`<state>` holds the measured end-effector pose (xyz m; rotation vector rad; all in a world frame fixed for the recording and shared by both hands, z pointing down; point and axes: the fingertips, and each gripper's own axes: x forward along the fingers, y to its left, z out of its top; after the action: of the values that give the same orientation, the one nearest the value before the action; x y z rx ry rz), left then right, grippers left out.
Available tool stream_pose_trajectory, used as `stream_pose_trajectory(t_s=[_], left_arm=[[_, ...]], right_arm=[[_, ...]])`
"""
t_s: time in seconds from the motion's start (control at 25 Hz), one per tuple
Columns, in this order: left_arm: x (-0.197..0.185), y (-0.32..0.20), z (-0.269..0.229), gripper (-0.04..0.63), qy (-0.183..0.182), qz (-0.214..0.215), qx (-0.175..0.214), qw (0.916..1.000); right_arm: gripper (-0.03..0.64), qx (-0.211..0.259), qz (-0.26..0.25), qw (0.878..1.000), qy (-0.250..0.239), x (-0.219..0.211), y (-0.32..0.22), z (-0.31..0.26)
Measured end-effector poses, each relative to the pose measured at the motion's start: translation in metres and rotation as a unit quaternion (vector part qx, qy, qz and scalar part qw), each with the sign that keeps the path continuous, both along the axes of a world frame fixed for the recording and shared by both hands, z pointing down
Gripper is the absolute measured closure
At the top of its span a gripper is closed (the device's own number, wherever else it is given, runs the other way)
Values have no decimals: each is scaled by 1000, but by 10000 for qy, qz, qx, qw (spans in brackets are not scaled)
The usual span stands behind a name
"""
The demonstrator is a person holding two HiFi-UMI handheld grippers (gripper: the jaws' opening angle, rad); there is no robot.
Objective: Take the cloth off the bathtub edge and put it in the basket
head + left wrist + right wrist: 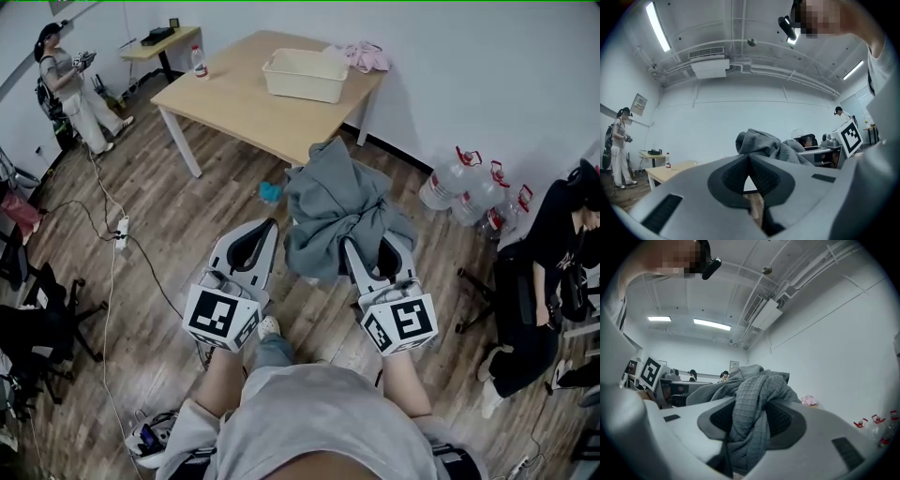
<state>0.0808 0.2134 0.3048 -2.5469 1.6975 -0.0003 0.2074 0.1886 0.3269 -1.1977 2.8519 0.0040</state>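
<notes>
"Where is the grey waffle cloth point(333, 211)?"

"My right gripper point(370, 246) has it. The right gripper view shows both jaws squeezing a bunch of it. My head view shows the rest heaped on the jaws, above the brown wood floor point(187, 244)."

"And your left gripper point(270, 225)?"

"Its own view shows its tips touching each other. Only my head view shows the cream plastic basket point(300, 86). It sits on the light wooden table point(244, 103), well apart from the cloth."
</notes>
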Motion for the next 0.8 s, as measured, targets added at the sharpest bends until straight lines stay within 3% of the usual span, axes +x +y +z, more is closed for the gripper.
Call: stream_pose_trajectory(t_s=[0.4, 0.8], left_arm=[[-69, -75, -6, 600, -11, 309, 29, 9995], [-138, -113, -3, 600, -42, 524, 39, 9986]], right_arm=[[443, 44, 289, 9996, -17, -69, -68, -7], [443, 64, 595, 9982, 35, -133, -102, 0]])
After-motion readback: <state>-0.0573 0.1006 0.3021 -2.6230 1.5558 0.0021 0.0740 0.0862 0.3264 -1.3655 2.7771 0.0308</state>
